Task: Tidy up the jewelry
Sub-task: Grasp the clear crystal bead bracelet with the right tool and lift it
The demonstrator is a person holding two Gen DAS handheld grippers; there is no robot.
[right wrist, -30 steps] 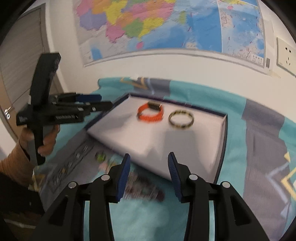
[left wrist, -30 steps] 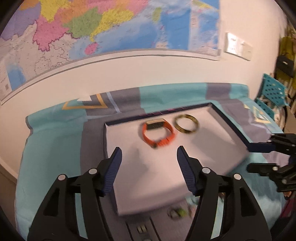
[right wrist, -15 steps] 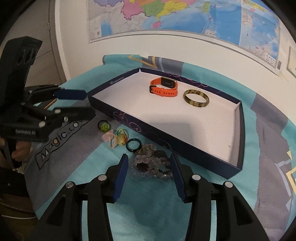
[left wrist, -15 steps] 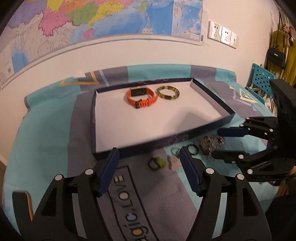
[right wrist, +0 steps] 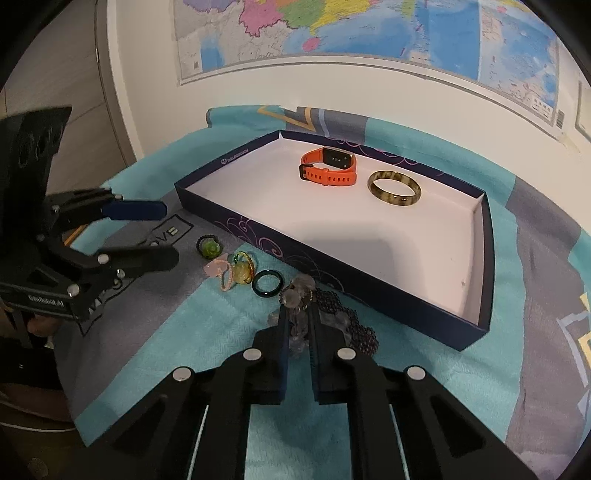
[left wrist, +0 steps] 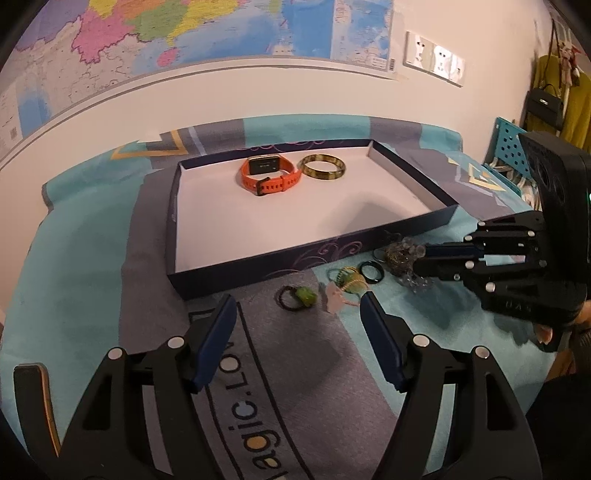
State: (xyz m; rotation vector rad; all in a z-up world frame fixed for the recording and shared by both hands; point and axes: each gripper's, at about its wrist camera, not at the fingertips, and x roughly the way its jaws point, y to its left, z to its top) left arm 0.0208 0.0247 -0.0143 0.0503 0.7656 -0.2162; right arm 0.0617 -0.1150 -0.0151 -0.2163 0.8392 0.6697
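A dark blue box (left wrist: pixel 295 266) (right wrist: pixel 332 266) with a white floor holds an orange watch (left wrist: pixel 269 173) (right wrist: pixel 328 168) and a mottled bangle (left wrist: pixel 322 167) (right wrist: pixel 394 187). In front of it on the cloth lie a green bead ring (left wrist: pixel 297 297) (right wrist: pixel 209 246), a pink charm (left wrist: pixel 334 295), a yellow-green ring (right wrist: pixel 242 271), a dark green ring (left wrist: pixel 372 271) (right wrist: pixel 267 283) and a clear and dark bead bracelet (left wrist: pixel 402 258) (right wrist: pixel 332 314). My right gripper (right wrist: pixel 297 314) (left wrist: pixel 424 260) is shut on the bead bracelet. My left gripper (left wrist: pixel 297 325) (right wrist: pixel 162 232) is open and empty, just short of the green bead ring.
A teal and grey cloth (left wrist: pixel 74 280) covers the table. A wall map (left wrist: pixel 184 33) hangs behind it. Wall sockets (left wrist: pixel 434 57), a teal crate (left wrist: pixel 508 142) and hanging bags (left wrist: pixel 550 99) are at the right.
Both grippers have drawn back from over the box to the loose pieces in front of it. My right gripper has closed on the bead bracelet. The left stays open.
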